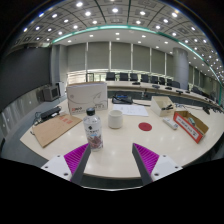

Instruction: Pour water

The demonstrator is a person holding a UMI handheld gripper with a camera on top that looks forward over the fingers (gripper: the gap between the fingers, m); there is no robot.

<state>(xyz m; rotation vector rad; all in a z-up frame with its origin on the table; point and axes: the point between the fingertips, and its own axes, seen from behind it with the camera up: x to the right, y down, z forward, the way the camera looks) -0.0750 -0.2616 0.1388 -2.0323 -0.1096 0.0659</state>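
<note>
A clear plastic water bottle (93,128) with a white cap and a dark label stands upright on the pale table (120,150), just ahead of my left finger. A white cup (115,118) stands beyond it, a little to the right. My gripper (112,158) is open above the table's near edge, its magenta pads (76,156) spread wide with nothing between them. The bottle is apart from both fingers.
A brown cardboard piece (54,128) lies left of the bottle. A white box (87,96) stands at the back. A red disc (145,126), a small carton (162,104) and a red-and-white packet (190,124) lie to the right. Desks with monitors fill the room behind.
</note>
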